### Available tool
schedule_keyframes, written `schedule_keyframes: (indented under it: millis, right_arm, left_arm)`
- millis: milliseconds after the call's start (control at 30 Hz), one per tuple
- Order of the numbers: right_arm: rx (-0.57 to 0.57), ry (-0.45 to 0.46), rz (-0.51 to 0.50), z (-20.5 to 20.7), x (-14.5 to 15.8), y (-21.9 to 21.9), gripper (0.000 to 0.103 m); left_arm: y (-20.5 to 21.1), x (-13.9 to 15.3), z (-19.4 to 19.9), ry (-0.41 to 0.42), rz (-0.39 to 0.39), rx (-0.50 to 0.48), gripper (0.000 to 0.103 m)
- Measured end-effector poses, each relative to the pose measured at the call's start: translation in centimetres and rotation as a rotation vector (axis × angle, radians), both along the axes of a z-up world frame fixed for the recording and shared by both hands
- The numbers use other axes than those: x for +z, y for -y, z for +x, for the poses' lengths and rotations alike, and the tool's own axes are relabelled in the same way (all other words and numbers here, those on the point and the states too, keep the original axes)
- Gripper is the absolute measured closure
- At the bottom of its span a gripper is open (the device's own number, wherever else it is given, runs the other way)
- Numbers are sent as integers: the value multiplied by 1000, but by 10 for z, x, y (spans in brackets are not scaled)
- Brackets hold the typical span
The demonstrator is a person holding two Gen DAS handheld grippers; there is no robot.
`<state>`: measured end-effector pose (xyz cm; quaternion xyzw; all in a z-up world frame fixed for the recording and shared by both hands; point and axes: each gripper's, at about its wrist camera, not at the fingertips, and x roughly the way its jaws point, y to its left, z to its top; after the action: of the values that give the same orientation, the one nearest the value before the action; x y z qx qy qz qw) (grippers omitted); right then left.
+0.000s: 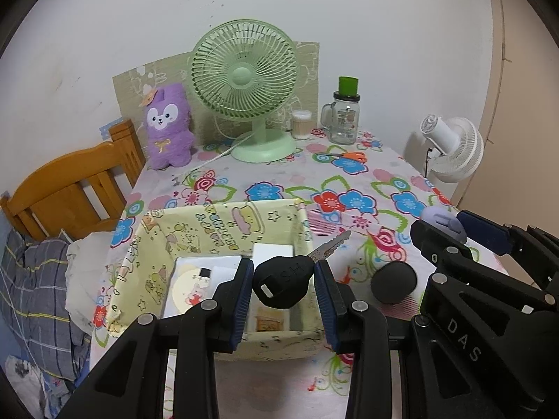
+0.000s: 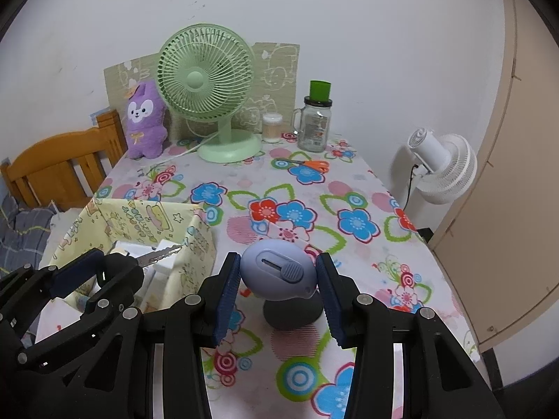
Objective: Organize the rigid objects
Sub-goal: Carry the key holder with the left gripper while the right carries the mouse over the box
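Observation:
My left gripper (image 1: 283, 279) is shut on a black-headed key (image 1: 283, 281), its metal blade pointing up and right, held above the yellow patterned box (image 1: 223, 223). The box holds white cards and a round sticker. My right gripper (image 2: 278, 274) is shut on a lavender egg-shaped utility knife (image 2: 277, 270) above the floral table, over a dark round object (image 2: 291, 312) lying on the cloth. The left gripper with the key (image 2: 159, 255) shows at the left of the right wrist view, over the box (image 2: 139, 220). The right gripper's fingers (image 1: 485, 232) and the knife (image 1: 443, 223) show at the right of the left wrist view.
A green desk fan (image 1: 244, 83), purple plush (image 1: 169, 125), glass jar with green lid (image 1: 344, 115), cotton-swab tub (image 1: 301, 124) and orange scissors (image 1: 349, 156) stand at the table's far side. A wooden chair (image 1: 70, 188) is left, a white fan (image 1: 450, 146) right.

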<state>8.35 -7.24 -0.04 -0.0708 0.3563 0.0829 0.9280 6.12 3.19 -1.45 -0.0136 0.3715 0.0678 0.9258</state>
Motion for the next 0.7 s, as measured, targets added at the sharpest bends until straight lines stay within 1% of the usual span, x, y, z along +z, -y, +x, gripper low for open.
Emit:
schedule_keyframes:
  millis: [567, 700]
  right_arm:
    - [73, -26, 2, 16, -8, -48, 55]
    - [97, -46, 7, 22, -13, -62, 55]
  left_arm:
    - [-40, -15, 12, -40, -5, 35, 67]
    - [-48, -18, 15, -45, -1, 44, 67]
